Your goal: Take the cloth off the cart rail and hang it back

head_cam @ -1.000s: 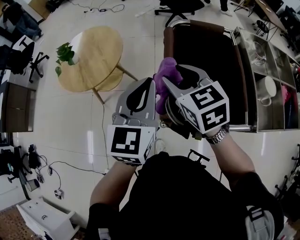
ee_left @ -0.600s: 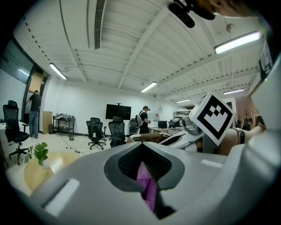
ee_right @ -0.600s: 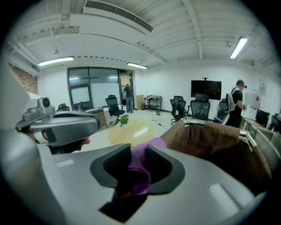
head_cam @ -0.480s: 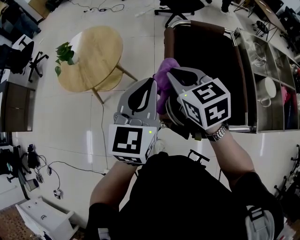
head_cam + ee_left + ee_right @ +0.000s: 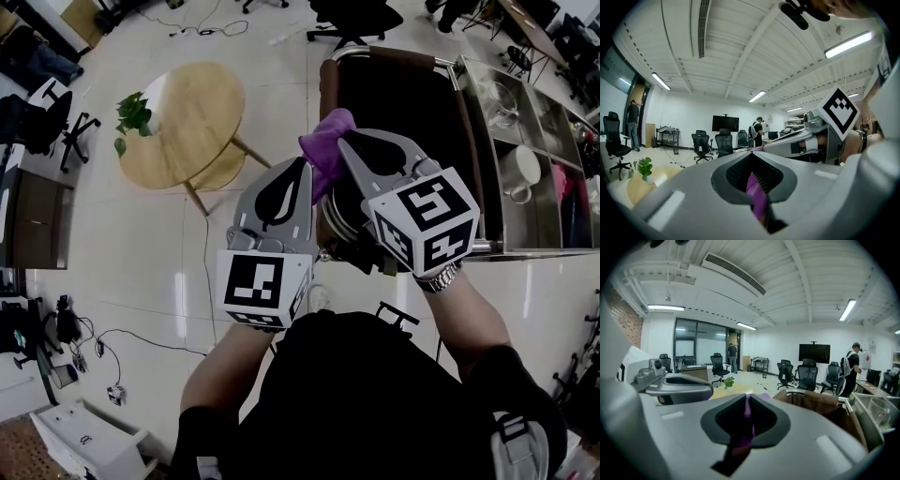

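A purple cloth (image 5: pixel 324 150) is bunched between my two grippers, above the near left corner of the black cart, whose brown padded rail (image 5: pixel 394 54) runs along its far edge. My left gripper (image 5: pixel 302 167) is shut on the cloth's lower left part, and purple fabric (image 5: pixel 757 197) shows between its pads. My right gripper (image 5: pixel 345 142) pinches the cloth from the right. Its jaws are closing, with a thin purple fold (image 5: pixel 747 412) pressed between them. The brown rail (image 5: pixel 813 400) lies just beyond the right gripper (image 5: pixel 746 397).
A round wooden table (image 5: pixel 187 112) with a small plant (image 5: pixel 134 112) stands to the left. A steel rack with bowls (image 5: pixel 525 169) flanks the cart's right side. Office chairs (image 5: pixel 806 373), floor cables and a standing person (image 5: pixel 851 364) are farther off.
The right gripper's jaws, open around the cloth a second ago, have come together on it. The cloth now sits slightly higher and spreads more to the left.
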Demonstrator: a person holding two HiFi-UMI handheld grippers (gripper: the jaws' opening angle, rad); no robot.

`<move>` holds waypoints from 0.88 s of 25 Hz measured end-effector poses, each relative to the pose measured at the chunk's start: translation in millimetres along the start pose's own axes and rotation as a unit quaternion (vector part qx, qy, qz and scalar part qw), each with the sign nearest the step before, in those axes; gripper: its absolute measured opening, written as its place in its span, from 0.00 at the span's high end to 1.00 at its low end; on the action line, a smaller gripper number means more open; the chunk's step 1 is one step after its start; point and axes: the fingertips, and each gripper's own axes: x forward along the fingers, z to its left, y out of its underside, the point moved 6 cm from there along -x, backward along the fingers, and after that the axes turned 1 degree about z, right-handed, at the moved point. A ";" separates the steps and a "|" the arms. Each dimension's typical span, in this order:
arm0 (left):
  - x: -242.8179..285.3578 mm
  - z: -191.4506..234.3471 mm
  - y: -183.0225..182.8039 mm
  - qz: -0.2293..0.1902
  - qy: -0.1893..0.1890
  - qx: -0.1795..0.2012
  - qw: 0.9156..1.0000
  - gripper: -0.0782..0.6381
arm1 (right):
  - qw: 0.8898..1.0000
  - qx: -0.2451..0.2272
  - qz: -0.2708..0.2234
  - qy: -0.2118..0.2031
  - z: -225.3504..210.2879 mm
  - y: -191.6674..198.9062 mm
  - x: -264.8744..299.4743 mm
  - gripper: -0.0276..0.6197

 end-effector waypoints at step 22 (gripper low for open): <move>-105.8 -187.6 -37.9 0.034 -0.018 0.020 0.999 0.89 | 0.984 -0.060 -0.166 0.014 55.2 -15.8 -245.5 0.92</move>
